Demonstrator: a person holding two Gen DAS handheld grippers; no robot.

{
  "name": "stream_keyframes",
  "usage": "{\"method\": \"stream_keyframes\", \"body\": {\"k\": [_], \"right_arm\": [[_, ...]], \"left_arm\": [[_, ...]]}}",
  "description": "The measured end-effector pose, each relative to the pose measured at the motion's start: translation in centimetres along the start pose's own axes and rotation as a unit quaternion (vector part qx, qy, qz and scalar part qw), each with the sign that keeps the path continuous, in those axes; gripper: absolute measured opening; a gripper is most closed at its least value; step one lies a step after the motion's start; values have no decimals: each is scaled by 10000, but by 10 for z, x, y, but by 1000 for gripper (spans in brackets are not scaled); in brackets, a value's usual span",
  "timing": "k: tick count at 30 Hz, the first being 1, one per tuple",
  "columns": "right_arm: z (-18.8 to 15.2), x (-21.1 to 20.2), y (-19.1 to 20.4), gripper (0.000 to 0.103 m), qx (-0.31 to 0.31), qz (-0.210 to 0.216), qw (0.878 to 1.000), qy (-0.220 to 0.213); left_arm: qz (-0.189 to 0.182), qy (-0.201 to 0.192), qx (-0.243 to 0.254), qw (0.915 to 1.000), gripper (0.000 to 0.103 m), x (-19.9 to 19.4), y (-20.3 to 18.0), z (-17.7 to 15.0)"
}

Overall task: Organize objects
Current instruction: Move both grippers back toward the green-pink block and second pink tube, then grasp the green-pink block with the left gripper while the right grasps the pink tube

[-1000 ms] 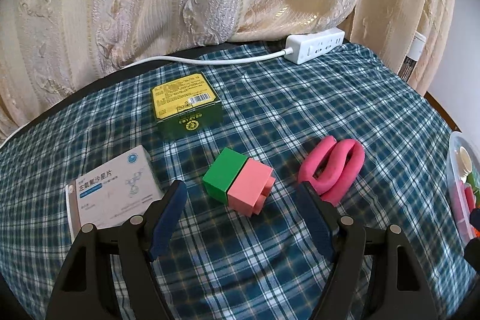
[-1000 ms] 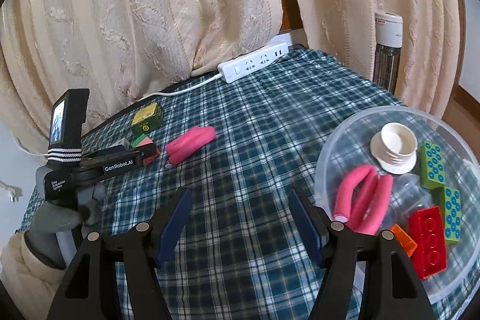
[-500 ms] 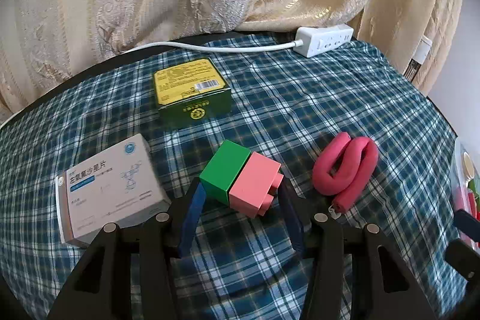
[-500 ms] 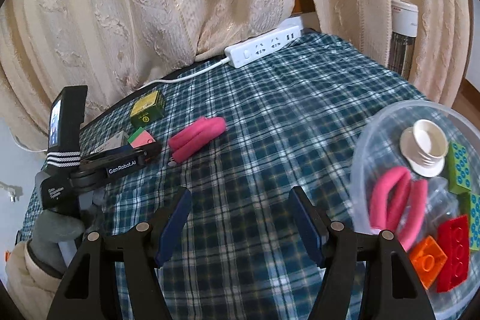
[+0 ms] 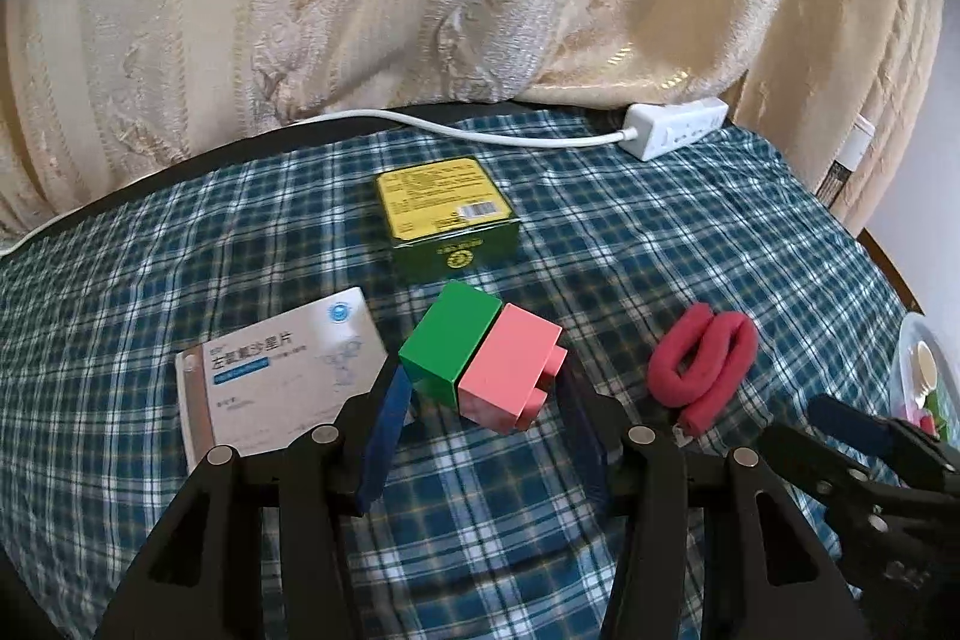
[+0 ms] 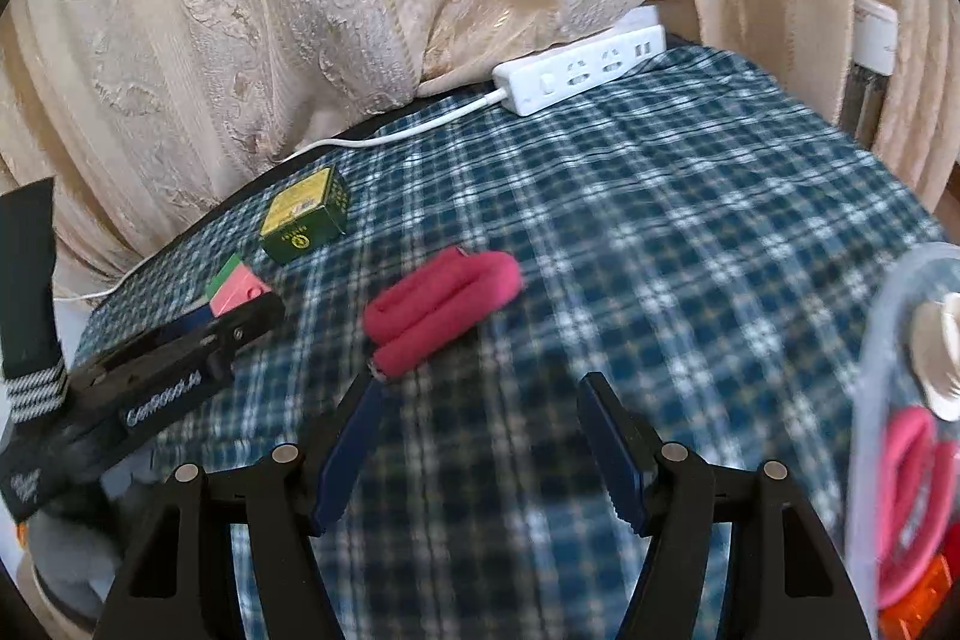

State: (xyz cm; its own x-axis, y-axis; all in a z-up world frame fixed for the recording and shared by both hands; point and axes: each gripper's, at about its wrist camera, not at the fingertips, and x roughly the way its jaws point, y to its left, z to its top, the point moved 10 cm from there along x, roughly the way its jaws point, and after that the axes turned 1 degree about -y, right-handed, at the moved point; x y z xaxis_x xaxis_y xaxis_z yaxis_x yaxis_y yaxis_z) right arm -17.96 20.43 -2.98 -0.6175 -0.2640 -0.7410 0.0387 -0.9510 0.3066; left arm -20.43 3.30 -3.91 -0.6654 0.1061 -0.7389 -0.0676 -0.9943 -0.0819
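Note:
A joined green and pink toy block (image 5: 483,361) lies on the blue plaid cloth (image 5: 630,244). My left gripper (image 5: 480,436) is open, its blue fingers just short of either side of the block; it also shows in the right wrist view (image 6: 240,316) beside the block (image 6: 235,285). A folded pink foam roller (image 5: 702,370) lies to the block's right. In the right wrist view the roller (image 6: 444,304) lies just beyond my open, empty right gripper (image 6: 480,442), whose tip shows in the left wrist view (image 5: 840,415).
A green and yellow tin (image 5: 447,217) stands behind the block. A white medicine box (image 5: 282,376) lies at its left. A white power strip (image 6: 579,67) with cord lies at the back by the curtain. A clear bowl (image 6: 870,400) of toys stands at the right.
My left gripper has moved forward and narrowed around the green and pink block. My right gripper has swung left toward the pink roller, leaving the bowl at the frame's right edge.

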Motion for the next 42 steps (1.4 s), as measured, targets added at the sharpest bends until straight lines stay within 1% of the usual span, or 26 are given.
{"method": "stream_keyframes", "body": {"k": [4, 8, 10, 15, 17, 19, 21, 27, 29, 30, 31, 37, 42], "right_arm": [[5, 17, 10, 71, 136, 183, 9996, 141], [14, 32, 14, 71, 131, 112, 9997, 150], [18, 36, 14, 71, 108, 72, 9998, 126], [26, 43, 14, 71, 44, -8, 9999, 93], [29, 46, 15, 71, -33, -59, 9999, 77], [30, 49, 18, 77, -112, -71, 9999, 68], [31, 52, 22, 80, -212, -98, 9997, 61], [30, 58, 28, 80, -747, -497, 9960, 7], [29, 59, 28, 78, -822, -616, 9947, 13], [29, 59, 27, 73, -865, -699, 9938, 2], [29, 60, 27, 72, -902, -747, 9931, -2], [27, 58, 27, 70, -893, -716, 9934, -11], [19, 48, 21, 69, -771, -626, 9951, -20]], "left_arm": [[-19, 0, -158, 9999, 51, -2, 9, 3], [17, 25, -252, 9997, 51, -2, 14, 2], [87, 65, -277, 9996, 51, 0, 17, 0], [120, 127, -360, 9992, 51, 4, 21, -2], [143, 128, -387, 9991, 51, 4, 23, -2], [174, 133, -407, 9989, 51, 4, 25, -1], [194, 143, -429, 9988, 52, 4, 26, -2], [214, 154, -436, 9987, 52, 5, 27, -1], [220, 153, -433, 9987, 52, 5, 27, -2], [222, 152, -426, 9987, 52, 5, 27, -1], [219, 151, -417, 9988, 52, 5, 26, -2], [206, 136, -351, 9991, 52, 4, 22, -2], [184, 128, -298, 9993, 52, 3, 18, -2]]}}
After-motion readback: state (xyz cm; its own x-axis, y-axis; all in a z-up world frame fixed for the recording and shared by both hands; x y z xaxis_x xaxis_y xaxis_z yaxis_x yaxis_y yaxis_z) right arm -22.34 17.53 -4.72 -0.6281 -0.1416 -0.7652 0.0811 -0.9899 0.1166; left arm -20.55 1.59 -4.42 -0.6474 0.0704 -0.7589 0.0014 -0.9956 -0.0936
